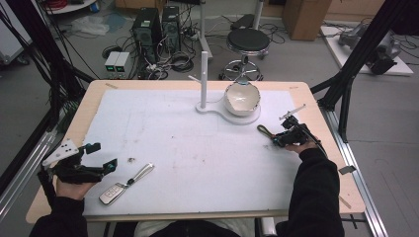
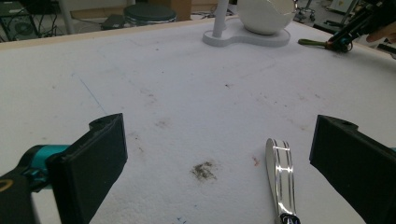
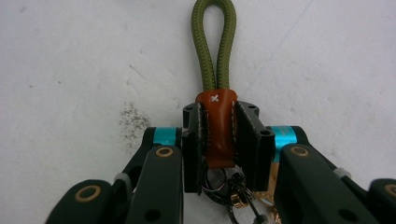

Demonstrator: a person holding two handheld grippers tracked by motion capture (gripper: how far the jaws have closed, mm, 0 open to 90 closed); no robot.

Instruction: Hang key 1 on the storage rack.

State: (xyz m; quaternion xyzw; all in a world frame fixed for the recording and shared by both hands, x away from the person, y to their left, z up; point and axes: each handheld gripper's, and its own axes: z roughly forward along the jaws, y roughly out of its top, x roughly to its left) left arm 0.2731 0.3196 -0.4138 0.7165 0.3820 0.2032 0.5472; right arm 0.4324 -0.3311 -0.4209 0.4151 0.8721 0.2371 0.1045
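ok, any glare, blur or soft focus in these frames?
High view: even light, sharp, no strong shadows. Left gripper view: bright glare streaks on the metal key strap, jaws near the lens slightly soft. Right gripper view: keychain crisp between the jaws, lower foreground linkages blurred.

From my seat the mat [image 1: 197, 143] covers most of the table [image 1: 316, 108]. At twelve o'clock on it stands the post [image 1: 203, 79] on its base, with the bowl [image 1: 241, 98] just to its right on that base. At two o'clock lies the cord loop [image 3: 215, 44], my right gripper [image 1: 276, 140] clamped on its tab. At eight o'clock sits my left gripper [image 1: 101, 157], and the car key [image 1: 112, 192] with its metal fob [image 2: 280, 175] lies just to its right.
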